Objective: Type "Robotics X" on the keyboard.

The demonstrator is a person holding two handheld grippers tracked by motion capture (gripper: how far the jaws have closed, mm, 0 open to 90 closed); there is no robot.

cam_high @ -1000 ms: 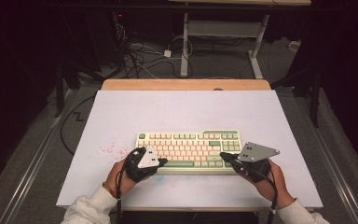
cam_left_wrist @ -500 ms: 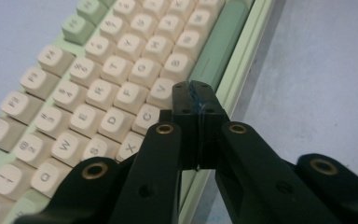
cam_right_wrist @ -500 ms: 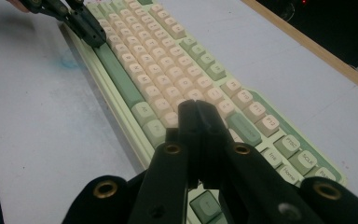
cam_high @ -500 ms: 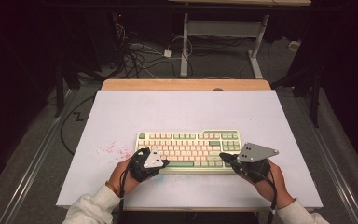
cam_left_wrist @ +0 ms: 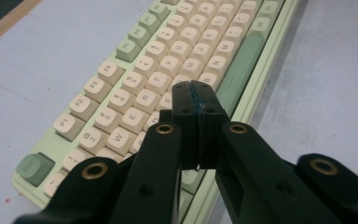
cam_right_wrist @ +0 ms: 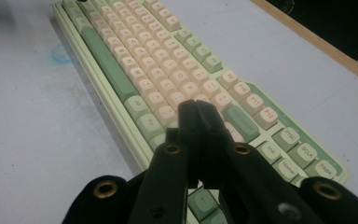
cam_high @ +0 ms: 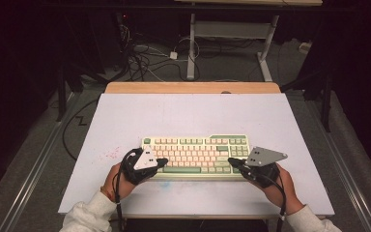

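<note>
- Compared with a second ago, the left claw (cam_high: pixel 160 162) sits a bit further in toward the keys and slightly to the right, so a small shift; the right claw (cam_high: pixel 232 162) hasn't budged, and neither has the keyboard (cam_high: pixel 198 153).
- Keyboard is a pale green one with cream keys and a few green ones, lying flat on the table (cam_high: pixel 193 116), in the near half, roughly centred, long side facing the person.
- Left claw is pinched fully together, nothing between its tips. In the left gripper view its tips (cam_left_wrist: pixel 196 100) hang over the lower-left letter keys, close to the long green space bar (cam_left_wrist: pixel 242 70). Can't tell if it actually touches a key.
- Right claw is pinched together too, nothing in it. In the right gripper view its tips (cam_right_wrist: pixel 196 116) are over the right end of the main key block, with the keyboard (cam_right_wrist: pixel 135 60) stretching away from it.
- From above, the left hand (cam_high: pixel 121 179) and the right hand (cam_high: pixel 278 186) come in from the near edge, one at each end of the keyboard, each claw angled in toward the middle.
- Table top is light with some faint red specks (cam_high: pixel 108 155) left of the keyboard and a faint blue smudge (cam_right_wrist: pixel 60 56) in front of it.
- Cables lie on the floor (cam_high: pixel 145 53) past the far edge.
</note>
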